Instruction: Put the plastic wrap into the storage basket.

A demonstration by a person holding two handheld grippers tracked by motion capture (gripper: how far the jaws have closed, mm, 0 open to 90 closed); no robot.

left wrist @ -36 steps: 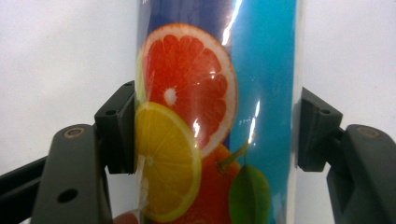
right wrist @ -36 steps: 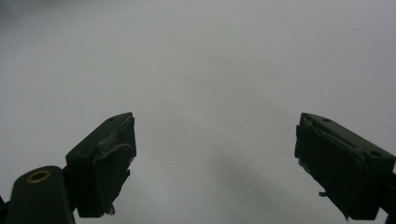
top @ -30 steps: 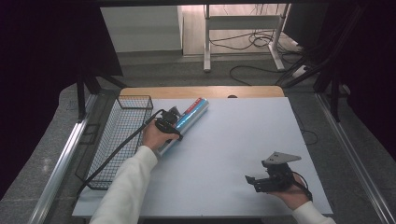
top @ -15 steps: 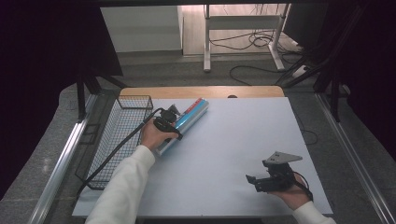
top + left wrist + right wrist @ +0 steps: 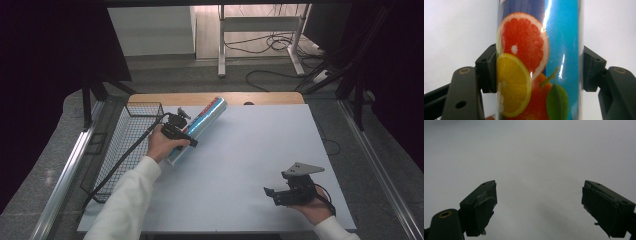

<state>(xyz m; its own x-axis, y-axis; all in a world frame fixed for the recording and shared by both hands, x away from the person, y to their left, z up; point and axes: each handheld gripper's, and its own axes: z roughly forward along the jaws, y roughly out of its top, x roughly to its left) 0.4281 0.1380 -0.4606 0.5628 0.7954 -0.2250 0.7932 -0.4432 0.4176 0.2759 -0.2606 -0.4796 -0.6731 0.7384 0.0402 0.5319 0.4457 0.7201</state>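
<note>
Leftmost on the table (image 5: 240, 165) stands a wire basket (image 5: 131, 131), its near end partly covered by the person's white sleeve and by the cable trailing from the left gripper (image 5: 181, 131). Just beside the basket lies a long shiny tube (image 5: 200, 125), blue with a band of red near its far end, stretched on a slant toward the wooden strip at the table's far edge. The left gripper is clamped across the tube's near part, and the hand (image 5: 161, 145) holding it hides the tube's near end. From the left gripper view the two black jaws press against both sides of the tube (image 5: 537, 62), whose wrap shows printed fruit: a red grapefruit slice, a yellow lemon slice below it, an orange with a green leaf, all on blue. No readable lettering shows there; a dark blue patch at the top is cut off by the edge, and glare streaks run down the blue part. Any writing on the tube seen from above is too small to read. Well apart, near the table's front right corner, the right gripper (image 5: 285, 194) rests in the other hand with its grey three-cornered plate on top. Its jaws stand wide apart (image 5: 539, 207) over bare white surface, holding nothing; scraps of worn tape cling to the pads (image 5: 489, 197).
</note>
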